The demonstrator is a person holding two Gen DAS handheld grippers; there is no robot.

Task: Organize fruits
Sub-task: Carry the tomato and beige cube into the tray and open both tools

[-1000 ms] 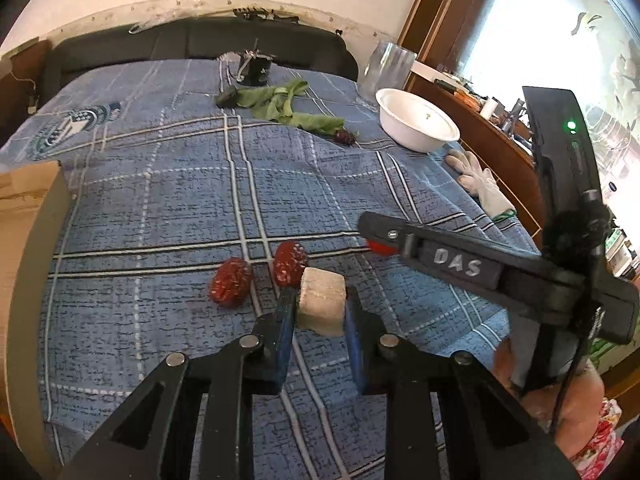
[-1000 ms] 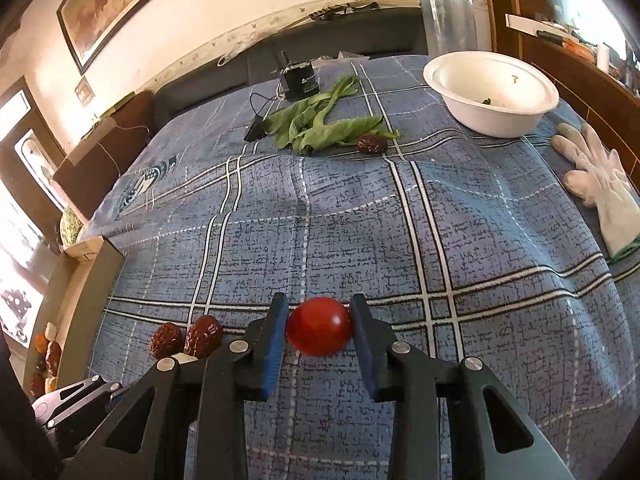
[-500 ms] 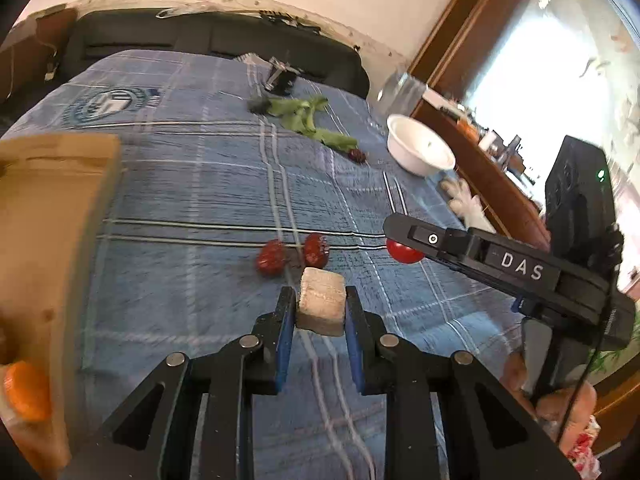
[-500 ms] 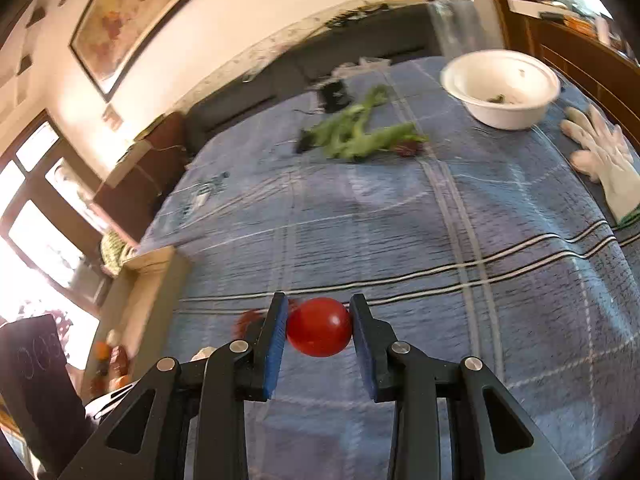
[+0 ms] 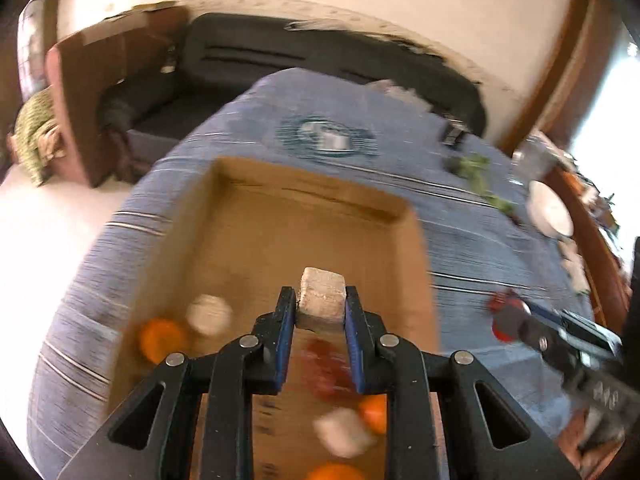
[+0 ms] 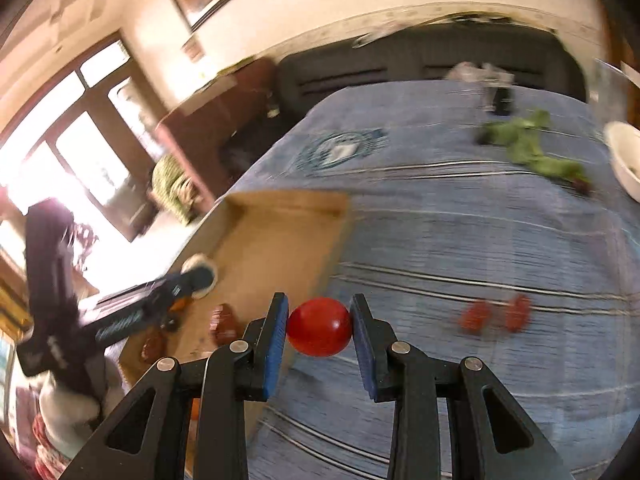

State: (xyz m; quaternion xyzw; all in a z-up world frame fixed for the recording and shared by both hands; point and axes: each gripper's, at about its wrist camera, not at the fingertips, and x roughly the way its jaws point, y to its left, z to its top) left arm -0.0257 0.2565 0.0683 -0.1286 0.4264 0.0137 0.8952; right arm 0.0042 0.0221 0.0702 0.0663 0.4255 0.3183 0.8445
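A: What has the left claw [image 5: 320, 312] got?
B: It's clamped on a pale cube [image 5: 322, 298], held above the cardboard box [image 5: 304, 232], where blurred orange and red fruits lie.

A: And the right claw [image 6: 320, 326]?
B: It grips a red tomato [image 6: 319, 326] over the blue cloth [image 6: 460, 248], just beside the box. Two red dates [image 6: 494, 316] lie farther right; greens [image 6: 532, 152] are beyond.
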